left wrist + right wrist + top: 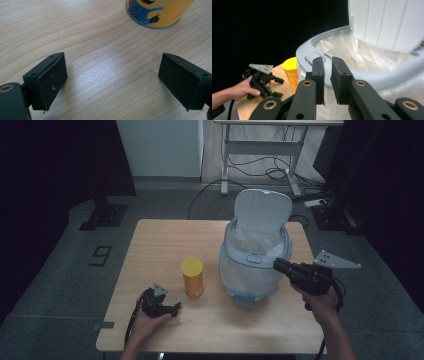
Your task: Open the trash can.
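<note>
Likely step: grab the yellow can (192, 277) w/ the left gripper (176, 308), drop it in the bin (254, 257). Can stands upright mid-table, just at 9 o'clock of the bin; bin lid (263, 210) is up, liner showing. Left gripper rests on the table at 7 o'clock of the can, jaws wide apart, empty. Right gripper (276, 264) hovers at the bin's 3 o'clock rim, jaws nearly closed, nothing btwn them. Approach level, grip mid-body so the can doesn't tip
</note>
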`<action>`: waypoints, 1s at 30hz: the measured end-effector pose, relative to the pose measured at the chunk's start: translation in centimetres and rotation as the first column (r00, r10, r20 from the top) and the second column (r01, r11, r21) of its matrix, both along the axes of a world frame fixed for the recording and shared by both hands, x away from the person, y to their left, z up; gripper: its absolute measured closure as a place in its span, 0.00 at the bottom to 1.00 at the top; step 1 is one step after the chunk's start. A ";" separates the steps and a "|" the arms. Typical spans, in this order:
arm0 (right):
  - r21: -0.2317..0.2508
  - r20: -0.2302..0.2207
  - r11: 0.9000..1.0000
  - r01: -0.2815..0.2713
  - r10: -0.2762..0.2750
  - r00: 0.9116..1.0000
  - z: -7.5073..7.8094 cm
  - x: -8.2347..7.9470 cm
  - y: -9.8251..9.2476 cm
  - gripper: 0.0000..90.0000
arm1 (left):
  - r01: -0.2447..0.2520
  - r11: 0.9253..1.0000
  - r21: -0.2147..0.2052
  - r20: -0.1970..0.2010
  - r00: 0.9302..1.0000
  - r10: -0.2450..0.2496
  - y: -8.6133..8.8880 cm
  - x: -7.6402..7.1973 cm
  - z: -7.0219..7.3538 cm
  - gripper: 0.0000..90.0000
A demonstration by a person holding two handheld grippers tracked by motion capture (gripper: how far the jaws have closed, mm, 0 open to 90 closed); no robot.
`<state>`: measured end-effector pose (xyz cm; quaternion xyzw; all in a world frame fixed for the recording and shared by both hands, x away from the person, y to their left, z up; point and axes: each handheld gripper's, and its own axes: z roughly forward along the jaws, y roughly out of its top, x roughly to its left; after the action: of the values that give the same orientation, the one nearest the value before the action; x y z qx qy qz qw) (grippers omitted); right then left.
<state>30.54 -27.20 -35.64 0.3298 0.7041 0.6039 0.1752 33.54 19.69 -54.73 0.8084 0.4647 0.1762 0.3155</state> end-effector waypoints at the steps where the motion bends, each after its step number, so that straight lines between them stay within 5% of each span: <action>1: -0.002 0.005 1.000 0.008 -0.008 1.000 -0.2 -0.4 -0.3 0.84 | -0.003 1.000 0.000 -0.002 1.000 0.003 0.0 0.0 0.0 0.09; 4: -0.011 0.011 1.000 0.019 -0.019 1.000 -0.7 -1.0 -1.0 0.80 | -0.003 1.000 0.000 -0.002 1.000 0.003 0.0 0.0 0.0 0.09; 7: -0.040 0.032 0.997 0.068 -0.066 0.997 -2.3 -2.2 -1.9 0.64 | -0.004 1.000 -0.001 -0.001 1.000 0.004 0.0 0.0 0.0 0.09; 15: -0.043 -0.008 0.993 0.110 -0.110 0.994 -6.7 -3.0 -3.1 0.43 | -0.006 1.000 -0.001 0.000 1.000 0.006 -0.1 0.0 0.0 0.09; 21: -0.101 -0.042 0.983 0.152 -0.157 0.987 -9.9 -2.5 -3.4 0.36 | -0.006 1.000 0.001 -0.001 1.000 0.006 -0.1 0.0 0.0 0.09; 26: -0.167 -0.111 0.974 0.154 -0.174 0.978 -13.6 -1.4 -3.4 0.32 | -0.006 1.000 0.005 -0.006 1.000 0.006 -0.1 0.0 0.1 0.09; 30: -0.177 -0.137 0.972 0.157 -0.182 0.974 -14.7 -1.1 -3.5 0.32 | -0.012 1.000 0.006 -0.011 1.000 0.012 -0.1 0.0 0.1 0.10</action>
<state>29.41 -30.72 -50.30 0.4184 0.7322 0.4994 0.1986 33.54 19.62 -54.58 0.8076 0.4706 0.1749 0.3095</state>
